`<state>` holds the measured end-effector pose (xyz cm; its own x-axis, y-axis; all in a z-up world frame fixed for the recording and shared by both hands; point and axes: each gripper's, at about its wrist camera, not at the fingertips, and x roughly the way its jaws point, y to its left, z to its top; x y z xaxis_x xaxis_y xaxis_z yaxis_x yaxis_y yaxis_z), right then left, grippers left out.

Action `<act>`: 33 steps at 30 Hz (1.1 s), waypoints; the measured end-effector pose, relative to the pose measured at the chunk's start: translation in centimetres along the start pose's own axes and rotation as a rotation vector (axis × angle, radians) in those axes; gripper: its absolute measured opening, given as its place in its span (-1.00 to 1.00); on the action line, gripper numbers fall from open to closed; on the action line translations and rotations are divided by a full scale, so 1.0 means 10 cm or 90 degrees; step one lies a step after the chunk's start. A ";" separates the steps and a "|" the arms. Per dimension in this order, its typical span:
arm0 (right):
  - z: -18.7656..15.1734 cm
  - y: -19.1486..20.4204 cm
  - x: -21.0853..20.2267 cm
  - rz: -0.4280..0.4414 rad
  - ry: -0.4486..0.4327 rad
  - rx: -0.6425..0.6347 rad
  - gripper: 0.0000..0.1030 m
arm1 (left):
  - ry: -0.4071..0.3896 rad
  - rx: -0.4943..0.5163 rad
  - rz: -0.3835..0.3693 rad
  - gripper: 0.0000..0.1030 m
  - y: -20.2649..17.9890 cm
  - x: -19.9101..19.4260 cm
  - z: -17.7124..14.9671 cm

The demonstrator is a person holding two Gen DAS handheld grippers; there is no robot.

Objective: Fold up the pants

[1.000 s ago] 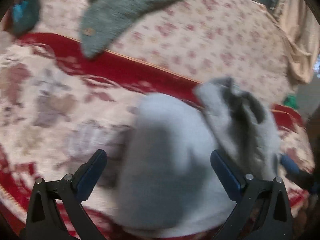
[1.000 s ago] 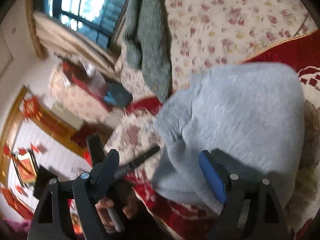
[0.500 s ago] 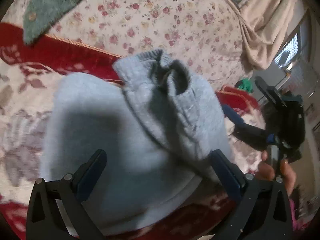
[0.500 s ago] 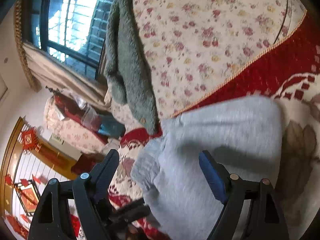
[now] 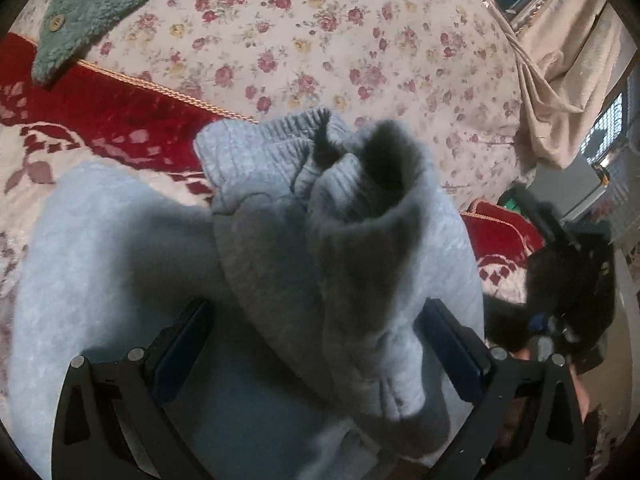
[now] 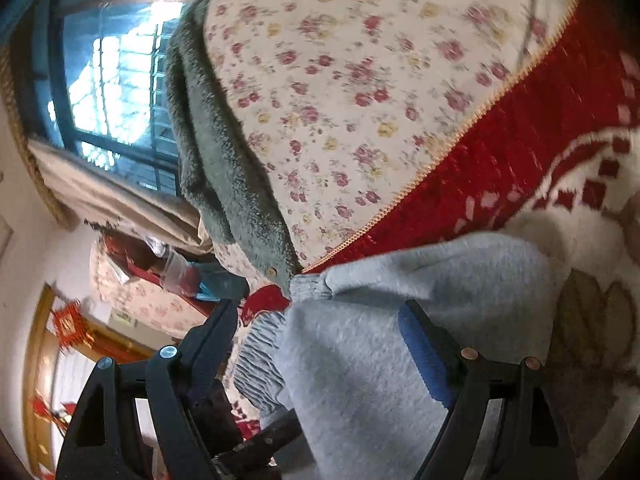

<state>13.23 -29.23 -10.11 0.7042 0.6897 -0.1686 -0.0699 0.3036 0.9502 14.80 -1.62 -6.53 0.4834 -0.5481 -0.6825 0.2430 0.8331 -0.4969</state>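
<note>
Light grey sweatpants (image 5: 120, 260) lie in a bunched heap on a red and cream sofa seat cover (image 5: 120, 112). Their ribbed waistband (image 5: 256, 148) stands up in a crumpled fold at the far side. My left gripper (image 5: 316, 306) is open just over the heap, with grey fabric lying between its wide blue pads. In the right wrist view the same pants (image 6: 440, 272) fill the lower middle. My right gripper (image 6: 318, 310) is open around their edge, near a ribbed band (image 6: 256, 352). In the left wrist view the right gripper (image 5: 560, 280) is a blurred black shape at the right.
A floral sofa back (image 5: 320, 40) rises behind the pants. A green fleece garment (image 5: 92, 0) hangs over its top, also visible as the green fleece (image 6: 216, 152) beside a window (image 6: 112, 80). A beige curtain (image 5: 560, 80) hangs at the right.
Both grippers have come closer to the pants and lower. The left view swung right onto the bunched waistband; the right view rolled. Both pairs of jaws stayed wide.
</note>
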 end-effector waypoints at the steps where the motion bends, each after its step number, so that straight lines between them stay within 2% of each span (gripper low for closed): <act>1: -0.02 -0.05 -0.01 0.006 -0.007 0.005 0.69 | 0.004 -0.011 -0.009 0.97 0.03 0.05 0.00; 2: -0.03 -0.06 -0.02 0.008 -0.012 0.003 0.69 | 0.011 -0.025 -0.032 0.58 0.07 0.09 0.00; 3: -0.05 -0.06 -0.03 0.008 -0.010 0.000 0.69 | 0.023 -0.032 -0.059 -0.09 0.09 0.13 0.00; 4: -0.07 -0.07 -0.02 0.005 -0.003 0.000 0.69 | 0.032 -0.042 -0.077 -0.16 0.10 0.14 0.01; 7: -0.13 0.01 -0.02 0.004 0.014 -0.025 0.73 | 0.010 -0.029 -0.089 -0.50 0.04 0.01 0.02; 13: -0.29 0.20 -0.07 0.056 0.030 -0.021 0.77 | -0.034 0.027 -0.096 -0.59 -0.19 -0.35 -0.07; 18: -0.49 0.35 -0.09 0.139 0.058 0.013 0.78 | -0.071 0.004 -0.103 -0.60 -0.15 -0.78 -0.30; 21: -0.56 0.50 -0.02 0.171 0.089 0.004 0.78 | -0.098 -0.005 -0.077 -0.60 -0.05 -1.01 -0.53; 24: -0.65 0.52 0.22 0.164 0.126 -0.010 0.78 | -0.103 -0.057 -0.040 -0.59 0.23 -1.03 -0.75; 26: -0.74 0.42 0.52 0.133 0.163 -0.009 0.78 | -0.091 -0.097 -0.026 -0.58 0.43 -0.90 -0.84; 28: -0.76 0.39 0.72 0.100 0.170 -0.026 0.78 | -0.089 -0.131 -0.039 -0.56 0.57 -0.84 -0.87; 29: -0.74 0.41 0.77 0.090 0.171 -0.034 0.78 | -0.091 -0.132 -0.045 -0.50 0.57 -0.85 -0.85; 32: -0.67 0.46 0.81 0.083 0.193 -0.009 0.83 | -0.099 -0.117 -0.015 -0.17 0.51 -0.99 -0.76; 33: -0.65 0.48 0.78 0.086 0.197 -0.005 0.84 | -0.103 -0.115 -0.004 0.04 0.50 -1.05 -0.75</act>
<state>13.78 -18.12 -8.60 0.4403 0.8906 -0.1139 -0.1547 0.2002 0.9675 4.60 7.78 -5.91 0.6148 -0.5218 -0.5914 0.0993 0.7951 -0.5983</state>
